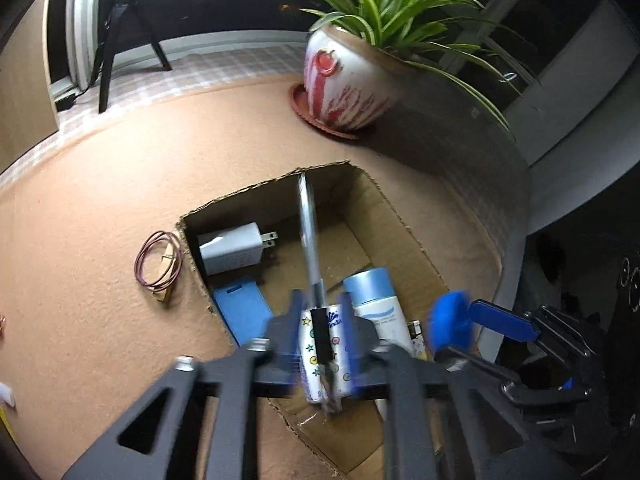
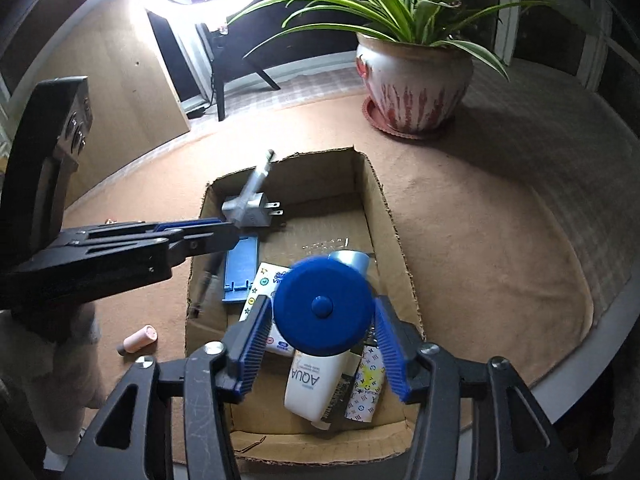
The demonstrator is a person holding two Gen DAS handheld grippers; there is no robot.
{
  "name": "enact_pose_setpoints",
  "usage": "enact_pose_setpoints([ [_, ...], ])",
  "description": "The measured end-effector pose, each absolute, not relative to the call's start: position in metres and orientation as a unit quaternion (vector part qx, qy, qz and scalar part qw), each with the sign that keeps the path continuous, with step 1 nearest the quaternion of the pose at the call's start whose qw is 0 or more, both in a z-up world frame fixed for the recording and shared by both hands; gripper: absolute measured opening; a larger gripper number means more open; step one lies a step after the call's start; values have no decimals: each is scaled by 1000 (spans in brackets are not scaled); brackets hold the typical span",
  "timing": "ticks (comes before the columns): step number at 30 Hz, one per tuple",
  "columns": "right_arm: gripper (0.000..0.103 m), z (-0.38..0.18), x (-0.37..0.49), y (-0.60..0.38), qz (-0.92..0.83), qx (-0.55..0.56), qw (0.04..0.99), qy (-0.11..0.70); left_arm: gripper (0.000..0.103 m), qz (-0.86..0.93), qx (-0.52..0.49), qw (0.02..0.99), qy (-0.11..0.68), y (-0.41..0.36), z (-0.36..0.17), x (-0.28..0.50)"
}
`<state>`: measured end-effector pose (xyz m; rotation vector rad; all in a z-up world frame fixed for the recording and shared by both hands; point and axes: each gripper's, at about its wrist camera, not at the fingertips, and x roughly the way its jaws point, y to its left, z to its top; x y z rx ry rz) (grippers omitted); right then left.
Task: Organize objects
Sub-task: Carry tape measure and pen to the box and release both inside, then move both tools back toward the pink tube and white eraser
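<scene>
I'm mid-drop over the open cardboard box (image 2: 376,200) — left gripper (image 1: 320,332), jaws parted, releasing the grey pen (image 1: 310,232); right gripper (image 2: 320,328), jaws spread, letting go the round blue disc (image 2: 324,308) — next, withdraw both.

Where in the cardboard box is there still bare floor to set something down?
The far right of the open cardboard box, between the white plug adapter and the right wall, is bare. The near half is crowded: white AQUA tube, blue flat case, star-printed packet.
</scene>
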<state>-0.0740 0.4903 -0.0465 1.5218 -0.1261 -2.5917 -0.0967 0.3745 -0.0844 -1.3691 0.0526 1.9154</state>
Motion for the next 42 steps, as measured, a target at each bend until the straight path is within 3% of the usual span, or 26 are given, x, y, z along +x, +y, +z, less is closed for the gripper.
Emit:
enact_pose_setpoints([
  [1, 58, -46, -74, 490, -860, 504, 68, -43, 58, 753, -536, 381, 15, 372, -84, -98],
  [2, 59, -46, -75, 489, -860, 504, 69, -45, 60, 756, -533, 380, 12, 369, -84, -99],
  [19, 59, -45, -77, 477, -855, 506, 92, -72, 56, 783, -541, 304, -47, 259, -99, -155],
  [32, 59, -44, -78, 467, -851, 503, 105, -110, 55, 777, -557, 293, 0, 252, -138, -153],
  [42, 59, -43, -82, 414, -842, 507, 161, -96, 55, 798, -557, 230, -15, 169, -141, -139],
])
